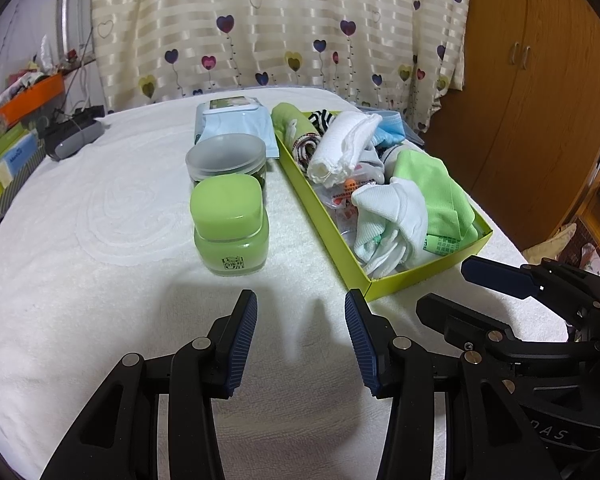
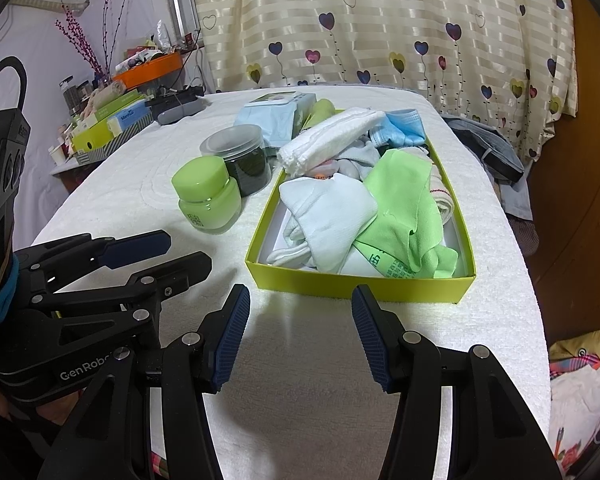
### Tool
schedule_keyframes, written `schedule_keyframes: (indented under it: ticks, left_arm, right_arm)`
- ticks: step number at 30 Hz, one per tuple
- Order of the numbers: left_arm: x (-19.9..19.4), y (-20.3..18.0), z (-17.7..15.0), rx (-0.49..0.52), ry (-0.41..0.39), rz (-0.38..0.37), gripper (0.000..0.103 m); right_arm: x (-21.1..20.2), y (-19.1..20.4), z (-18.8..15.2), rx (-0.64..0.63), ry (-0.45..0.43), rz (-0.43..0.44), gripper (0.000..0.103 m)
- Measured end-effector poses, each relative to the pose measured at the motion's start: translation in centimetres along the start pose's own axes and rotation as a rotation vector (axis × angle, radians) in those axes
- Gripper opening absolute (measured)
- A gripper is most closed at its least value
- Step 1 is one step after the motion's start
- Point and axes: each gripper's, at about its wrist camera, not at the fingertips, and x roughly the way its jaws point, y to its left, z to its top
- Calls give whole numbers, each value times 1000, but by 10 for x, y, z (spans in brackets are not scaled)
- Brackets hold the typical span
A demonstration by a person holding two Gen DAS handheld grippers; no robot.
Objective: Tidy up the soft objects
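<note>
Both of your tools sit at the near edge of the white towel-covered table (image 1: 100, 208). The left gripper (image 1: 300, 334) has its blue-padded fingers apart with only bare towel between them; the right gripper (image 2: 300, 334) likewise stands with fingers apart and nothing held, aimed at the near wall of the shallow yellow-green cardboard box (image 2: 360, 282).

The soft objects are already gathered inside that box. You can make out a rolled white waffle-weave cloth (image 2: 332, 136) toward the far end, a blue pleated face mask (image 2: 404, 128) beside it, a crumpled bright green microfibre cloth (image 2: 404, 208) on the right, and a white knitted cloth bundle (image 2: 332, 212) near the front. A black-and-white striped fabric piece (image 1: 320, 118) shows at the far corner in the left view only.

Left of the box, outside it, stand the rigid items: a light green square-lidded cosmetic jar (image 1: 230, 228), a dark jar with a frosted round lid (image 1: 228, 160) just behind it, and a flat pack of wet wipes (image 1: 236, 120) farther back.

No loose fabric shows on the towel itself. Judged from this, collection looks finished or nearly so; what may remain is tidying, since the pile is heaped and unfolded rather than laid flat.
</note>
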Motion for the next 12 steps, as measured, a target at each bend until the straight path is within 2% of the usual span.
schedule_keyframes:
  ticks: [12]
  left_arm:
    - [0, 1, 0, 0, 2, -2, 45]
  right_arm:
    - [0, 0, 0, 0, 1, -1, 54]
